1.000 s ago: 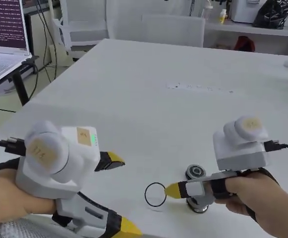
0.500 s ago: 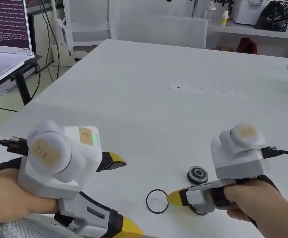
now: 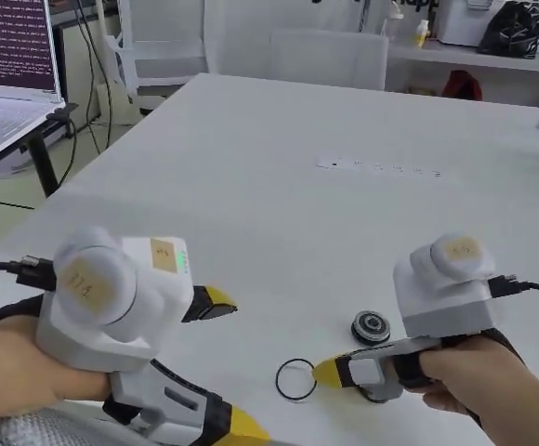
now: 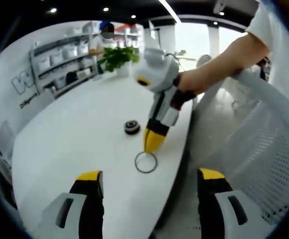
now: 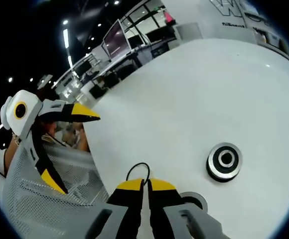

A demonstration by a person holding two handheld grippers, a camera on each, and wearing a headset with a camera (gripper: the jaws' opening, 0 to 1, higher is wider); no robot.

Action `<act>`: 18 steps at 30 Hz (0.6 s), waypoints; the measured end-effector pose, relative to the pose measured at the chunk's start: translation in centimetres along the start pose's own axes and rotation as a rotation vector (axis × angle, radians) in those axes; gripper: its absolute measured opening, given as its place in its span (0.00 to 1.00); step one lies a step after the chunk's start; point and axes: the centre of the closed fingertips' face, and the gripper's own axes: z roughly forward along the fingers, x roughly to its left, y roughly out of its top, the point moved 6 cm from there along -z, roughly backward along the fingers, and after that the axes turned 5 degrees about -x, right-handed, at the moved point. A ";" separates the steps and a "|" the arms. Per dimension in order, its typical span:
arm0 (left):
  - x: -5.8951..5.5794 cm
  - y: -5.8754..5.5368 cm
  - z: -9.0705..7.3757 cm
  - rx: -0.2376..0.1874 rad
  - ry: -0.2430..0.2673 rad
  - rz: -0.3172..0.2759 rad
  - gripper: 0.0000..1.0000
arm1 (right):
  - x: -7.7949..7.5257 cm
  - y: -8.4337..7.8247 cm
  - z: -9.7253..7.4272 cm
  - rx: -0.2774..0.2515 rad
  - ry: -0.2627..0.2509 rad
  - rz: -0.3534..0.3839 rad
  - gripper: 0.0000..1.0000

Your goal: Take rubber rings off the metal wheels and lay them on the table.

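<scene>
The right tool (image 3: 324, 373) is closed, its tips seemingly nipping the rubber ring (image 3: 280, 380), which lies flat on the tabletop (image 3: 279, 186) near the front edge, a metal wheel (image 3: 370, 327) at its two o'clock. The left tool (image 4: 150, 176) hangs wide open, empty. If the ring clings on release, it could flick off that edge.

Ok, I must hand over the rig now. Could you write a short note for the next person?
Left gripper: open, empty.
Right gripper: fingers shut, tips at the ring; whether they pinch it, I cannot tell.
Ring lies flat on the table.
Far wheel seems not stripped yet; near wheel sits partly hidden by the right gripper.
Done: one ring off. Left: the far wheel.
</scene>
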 end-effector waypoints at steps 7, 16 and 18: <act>-0.1 -0.1 0.0 0.008 -0.006 0.002 0.79 | 0.2 0.2 -0.1 0.005 -0.003 -0.034 0.05; -0.1 -0.1 0.0 0.008 -0.003 -0.001 0.78 | -0.2 0.9 -0.5 -0.018 -0.017 -0.055 0.08; -0.1 -0.1 0.0 0.007 -0.005 -0.001 0.78 | -0.2 0.9 -0.6 -0.020 -0.019 -0.054 0.10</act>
